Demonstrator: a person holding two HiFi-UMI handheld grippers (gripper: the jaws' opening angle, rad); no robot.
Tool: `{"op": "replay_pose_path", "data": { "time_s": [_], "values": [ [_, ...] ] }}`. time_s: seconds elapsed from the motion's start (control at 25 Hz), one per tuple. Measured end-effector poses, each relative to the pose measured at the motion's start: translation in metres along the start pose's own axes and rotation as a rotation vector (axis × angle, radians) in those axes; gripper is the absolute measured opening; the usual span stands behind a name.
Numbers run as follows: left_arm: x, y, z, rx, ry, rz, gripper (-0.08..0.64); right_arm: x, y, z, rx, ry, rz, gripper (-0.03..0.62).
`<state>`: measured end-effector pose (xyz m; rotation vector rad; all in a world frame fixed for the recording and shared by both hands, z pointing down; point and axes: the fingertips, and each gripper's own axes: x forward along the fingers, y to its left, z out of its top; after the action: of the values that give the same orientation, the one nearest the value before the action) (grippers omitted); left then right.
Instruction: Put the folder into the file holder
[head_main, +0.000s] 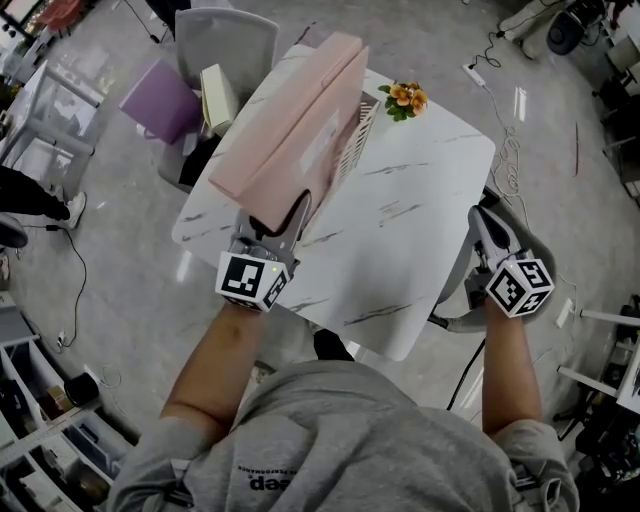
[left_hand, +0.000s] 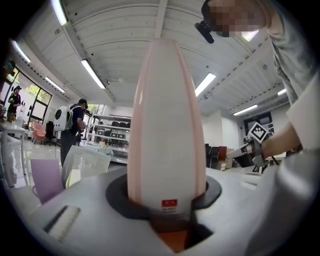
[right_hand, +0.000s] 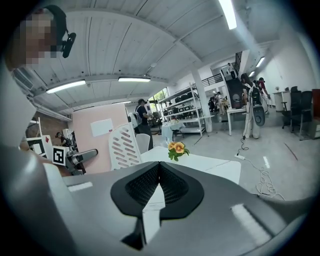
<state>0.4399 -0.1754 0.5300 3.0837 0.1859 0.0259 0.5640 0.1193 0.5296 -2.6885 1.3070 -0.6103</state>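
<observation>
While left gripper clamps pink folder by near edge, I steer it upright into file holder slot; right gripper jaws pressed together, nothing held.

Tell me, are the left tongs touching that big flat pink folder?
Touching. The left gripper view shows the big flat pink folder standing between the left tongs, which press against both of its sides.

Grey floor, marble table, ceiling striplights.
</observation>
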Motion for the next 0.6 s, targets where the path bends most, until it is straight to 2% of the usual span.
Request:
{"op": "replay_pose_path", "data": {
  "time_s": [0.32, 0.4, 0.6],
  "values": [
    [0.001, -0.003, -0.037, 0.048, 0.136, -0.038, 0.232, 0.008, 0.006, -0.004, 0.01, 0.005, 0.023, 0.005],
    [-0.001, -0.005, -0.042, 0.043, 0.169, -0.051, 0.269, 0.01, 0.01, -0.005, 0.015, 0.005, 0.032, 0.005],
    [-0.008, -0.004, -0.035, 0.011, 0.181, -0.048, 0.317, 0.015, 0.022, -0.003, 0.011, -0.001, 0.065, 0.005]
  ]
}}
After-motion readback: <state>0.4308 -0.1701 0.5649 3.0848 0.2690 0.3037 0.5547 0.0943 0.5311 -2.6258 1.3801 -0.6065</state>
